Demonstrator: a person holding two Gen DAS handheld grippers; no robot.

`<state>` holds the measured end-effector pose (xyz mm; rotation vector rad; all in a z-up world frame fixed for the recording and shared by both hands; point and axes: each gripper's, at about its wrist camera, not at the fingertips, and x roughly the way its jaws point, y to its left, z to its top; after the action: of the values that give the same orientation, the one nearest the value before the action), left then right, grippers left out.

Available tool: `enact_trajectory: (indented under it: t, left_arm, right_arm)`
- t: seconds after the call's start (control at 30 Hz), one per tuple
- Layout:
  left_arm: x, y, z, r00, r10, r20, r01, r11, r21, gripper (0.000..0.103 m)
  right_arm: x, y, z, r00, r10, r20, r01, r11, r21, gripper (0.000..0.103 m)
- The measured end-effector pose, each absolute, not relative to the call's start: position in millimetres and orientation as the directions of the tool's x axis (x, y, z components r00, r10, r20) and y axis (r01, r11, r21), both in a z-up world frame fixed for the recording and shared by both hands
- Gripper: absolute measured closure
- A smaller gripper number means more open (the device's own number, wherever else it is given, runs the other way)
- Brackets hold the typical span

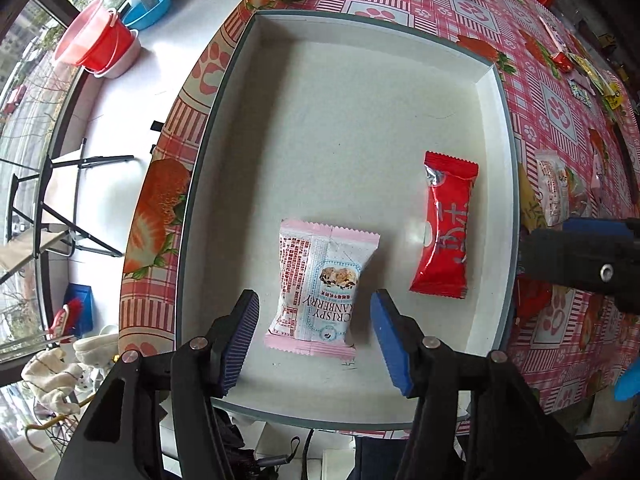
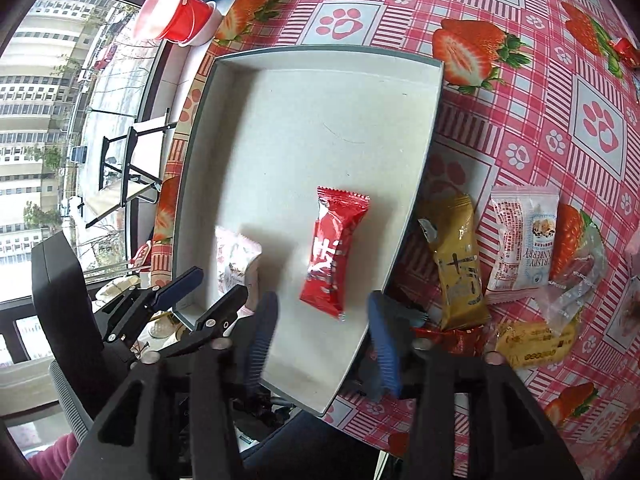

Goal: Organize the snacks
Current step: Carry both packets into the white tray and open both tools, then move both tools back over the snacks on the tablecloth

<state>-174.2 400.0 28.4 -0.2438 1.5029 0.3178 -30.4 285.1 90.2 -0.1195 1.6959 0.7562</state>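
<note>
A shallow white box (image 1: 496,216) (image 2: 416,184) lies on the strawberry tablecloth. In it lie a pink-and-white cranberry snack pack (image 1: 318,286) (image 2: 236,260) and a red snack pack (image 1: 446,226) (image 2: 334,250). My left gripper (image 1: 314,336) (image 2: 200,284) is open and empty, its fingers on either side of the cranberry pack's near end. My right gripper (image 2: 322,340) is open and empty, just above the near end of the red pack; part of it shows in the left wrist view (image 1: 580,260).
Right of the box lie loose snacks: a gold pack (image 2: 456,264), another cranberry pack (image 2: 520,240), a clear wrapper (image 2: 580,280), a yellow pack (image 2: 536,344) and a red pack (image 2: 452,338). Red buckets (image 1: 96,44) and a folding chair (image 1: 52,208) stand beyond the table edge.
</note>
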Motion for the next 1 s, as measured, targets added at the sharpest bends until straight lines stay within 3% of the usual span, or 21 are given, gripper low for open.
enact_trajectory:
  t: [0.03, 0.3, 0.5, 0.6, 0.73, 1.0]
  left_arm:
    - [-174, 400, 28, 0.039, 0.056, -0.998, -0.351, 0.936, 0.039, 0.036]
    - [-165, 390, 26, 0.035, 0.046, -0.998, -0.320, 0.947, 0.032, 0.034]
    - [-162, 381, 29, 0.030, 0.057, -0.998, -0.287, 0.957, 0.046, 0.031]
    - [-164, 380, 29, 0.021, 0.060, -0.998, -0.278, 0.959, 0.052, 0.031]
    - [-164, 374, 30, 0.014, 0.062, -0.998, -0.264, 0.963, 0.056, 0.031]
    - [-152, 353, 37, 0.032, 0.055, -0.998, -0.215, 0.976, 0.047, 0.031]
  right_arm:
    - [-30, 279, 90, -0.248, 0.298, -0.922, -0.465, 0.798, 0.383, 0.011]
    - [-31, 237, 51, -0.174, 0.054, -0.983, -0.476, 0.869, 0.132, 0.011]
    - [-47, 253, 25, -0.181, 0.014, -0.983, -0.510, 0.853, 0.106, 0.010]
    - [-58, 272, 17, -0.136, -0.027, -0.990, -0.581, 0.812, 0.057, 0.000]
    - [-68, 284, 13, -0.073, -0.048, -0.996, -0.647, 0.762, 0.011, 0.000]
    - [-45, 233, 13, -0.092, -0.042, -0.995, -0.570, 0.822, 0.018, 0.000]
